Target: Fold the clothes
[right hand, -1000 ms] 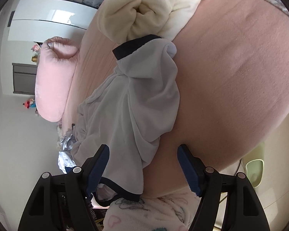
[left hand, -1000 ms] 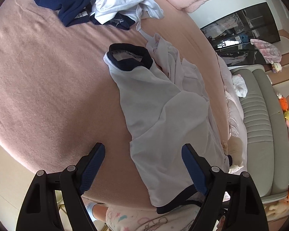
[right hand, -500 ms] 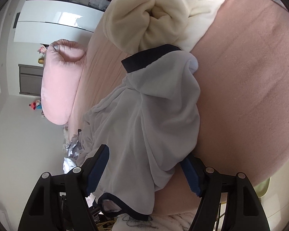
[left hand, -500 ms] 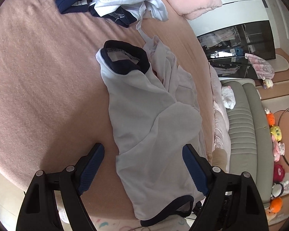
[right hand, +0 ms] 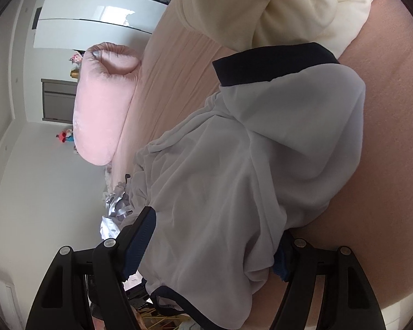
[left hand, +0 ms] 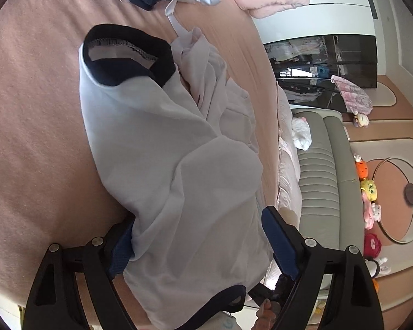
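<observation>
My left gripper (left hand: 199, 243) gapes wide around the white shirt (left hand: 179, 181), gripping nothing. My right gripper (right hand: 214, 244) likewise straddles its hem.

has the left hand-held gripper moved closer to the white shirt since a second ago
Yes. The left hand-held gripper has advanced toward the navy collar; its open jaws now straddle the white shirt on the pink bed.

The white shirt (left hand: 179, 192) drapes over the left claw's (left hand: 203, 240) left pad at lower left, and its hem runs off the bottom edge. In the right wrist view it covers most of the right claw's (right hand: 214, 243) right pad at lower right
</observation>
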`<action>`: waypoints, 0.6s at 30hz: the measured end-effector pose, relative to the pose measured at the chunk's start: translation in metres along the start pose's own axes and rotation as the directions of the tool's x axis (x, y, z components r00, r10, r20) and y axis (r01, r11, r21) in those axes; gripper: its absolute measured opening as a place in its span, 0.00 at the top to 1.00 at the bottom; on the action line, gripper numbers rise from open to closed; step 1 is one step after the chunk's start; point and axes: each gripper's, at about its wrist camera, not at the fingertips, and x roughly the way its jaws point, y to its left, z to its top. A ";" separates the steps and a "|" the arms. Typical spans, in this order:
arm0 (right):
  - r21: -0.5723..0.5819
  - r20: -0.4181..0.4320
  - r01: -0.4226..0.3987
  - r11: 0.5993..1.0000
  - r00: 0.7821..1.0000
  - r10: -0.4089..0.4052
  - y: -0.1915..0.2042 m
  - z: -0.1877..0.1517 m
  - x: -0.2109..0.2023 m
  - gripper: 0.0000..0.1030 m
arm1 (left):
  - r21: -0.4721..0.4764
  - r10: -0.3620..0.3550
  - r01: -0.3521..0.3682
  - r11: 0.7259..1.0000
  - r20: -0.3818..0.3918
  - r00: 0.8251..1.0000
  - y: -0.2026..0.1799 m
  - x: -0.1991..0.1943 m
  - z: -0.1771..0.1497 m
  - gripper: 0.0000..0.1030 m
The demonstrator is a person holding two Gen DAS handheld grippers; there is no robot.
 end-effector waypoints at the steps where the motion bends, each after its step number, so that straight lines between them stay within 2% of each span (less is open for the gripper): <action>1: -0.006 0.000 0.001 1.000 1.000 -0.001 0.001 0.001 0.002 0.29 | 0.011 0.009 -0.009 1.000 0.010 1.000 -0.002 0.000 -0.001 0.18; 3: -0.015 0.001 0.010 1.000 1.000 -0.010 0.001 0.002 0.005 0.29 | 0.037 0.031 -0.032 0.999 0.029 0.999 -0.005 0.000 -0.004 0.19; 5: -0.029 0.001 0.020 0.999 1.000 -0.020 0.002 0.002 0.007 0.29 | 0.057 0.073 -0.076 0.995 0.049 0.996 -0.004 -0.001 -0.007 0.27; 7: -0.038 0.002 0.035 0.999 0.999 -0.035 0.002 0.002 0.008 0.29 | 0.070 0.143 -0.148 0.986 0.068 0.987 -0.005 0.000 -0.009 0.55; 8: -0.042 0.004 0.047 0.998 0.999 -0.047 0.003 0.002 0.009 0.31 | 0.076 0.178 -0.184 0.980 0.079 0.981 -0.005 0.000 -0.010 0.60; 10: -0.063 0.008 0.080 0.995 0.997 -0.080 0.005 0.001 0.010 0.33 | 0.084 0.198 -0.205 0.975 0.087 0.976 -0.004 0.001 -0.011 0.62; 12: -0.092 0.017 0.135 0.986 0.991 -0.134 0.009 0.000 0.012 0.43 | 0.110 0.220 -0.230 0.967 0.100 0.970 -0.006 0.003 -0.013 0.63; 13: -0.114 0.026 0.173 0.978 0.985 -0.171 0.010 -0.001 0.013 0.53 | 0.135 0.241 -0.255 0.958 0.108 0.964 -0.009 0.005 -0.015 0.63; 14: -0.140 0.037 0.213 0.967 0.977 -0.210 0.011 -0.002 0.013 0.68 | 0.173 0.271 -0.290 0.941 0.122 0.955 -0.014 0.007 -0.018 0.63; 15: -0.165 0.050 0.239 0.957 0.971 -0.234 0.012 -0.004 0.013 0.73 | 0.223 0.313 -0.339 0.914 0.146 0.939 -0.021 0.011 -0.022 0.63; 17: -0.210 0.072 0.249 0.945 0.968 -0.239 0.010 -0.008 0.012 0.75 | 0.323 0.396 -0.445 0.835 0.208 0.895 -0.036 0.019 -0.033 0.63; 18: -0.228 0.082 0.260 0.938 0.965 -0.248 0.011 -0.009 0.013 0.75 | 0.372 0.436 -0.503 0.780 0.253 0.864 -0.044 0.024 -0.040 0.63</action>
